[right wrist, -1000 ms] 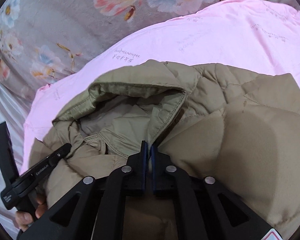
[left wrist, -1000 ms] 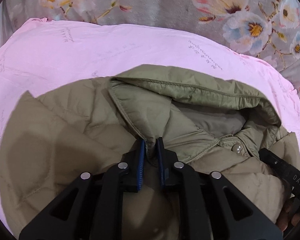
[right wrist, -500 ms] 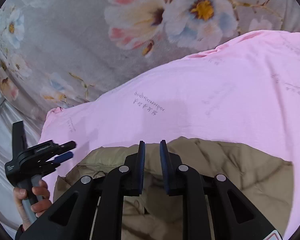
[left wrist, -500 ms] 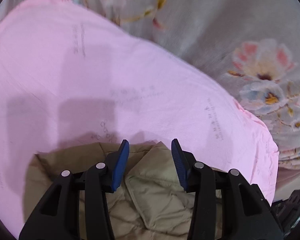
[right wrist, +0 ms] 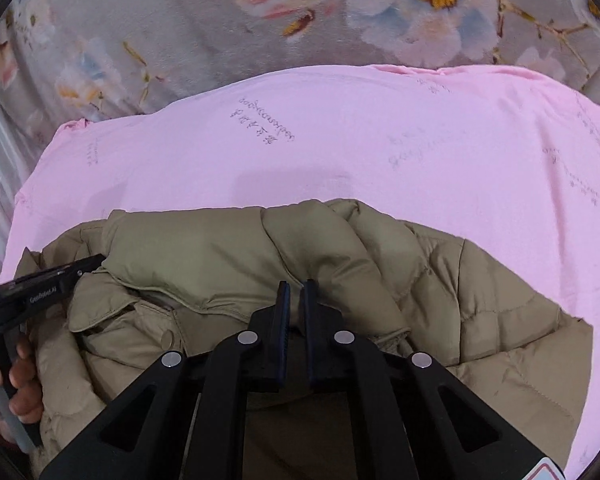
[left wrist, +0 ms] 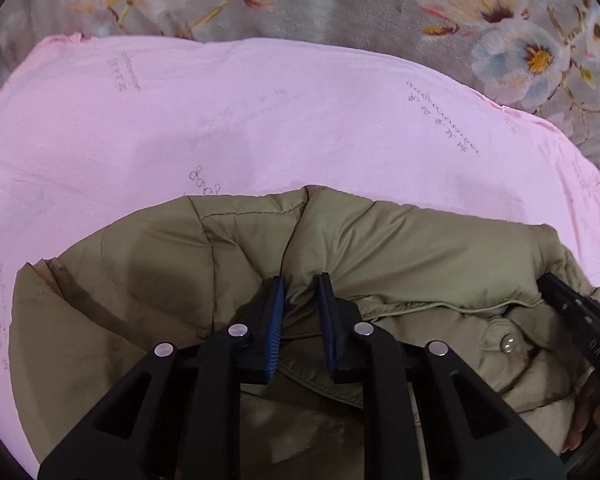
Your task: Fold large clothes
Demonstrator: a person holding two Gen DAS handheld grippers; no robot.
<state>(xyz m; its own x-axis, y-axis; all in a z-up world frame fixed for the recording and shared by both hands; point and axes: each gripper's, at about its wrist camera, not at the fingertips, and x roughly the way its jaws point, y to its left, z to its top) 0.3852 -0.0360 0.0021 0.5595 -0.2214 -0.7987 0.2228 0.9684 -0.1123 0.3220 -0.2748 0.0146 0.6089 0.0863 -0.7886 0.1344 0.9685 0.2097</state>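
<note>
On the pink sheet (left wrist: 260, 120) lay the olive jacket (left wrist: 400, 248). Left gripper (left wrist: 300, 284) was closing on a fabric ridge; right gripper (right wrist: 294, 286) pinched cloth. Advised: lift both evenly, keeping the fold edge straight.

Pink sheet (left wrist: 260, 128) w/ faint grey script print covers the work surface, edge running approx 9 to 3 o'clock. Beyond it at 12, grey plush blanket (right wrist: 172, 20) w/ big pink, white & blue flowers. Light soft, even.
</note>
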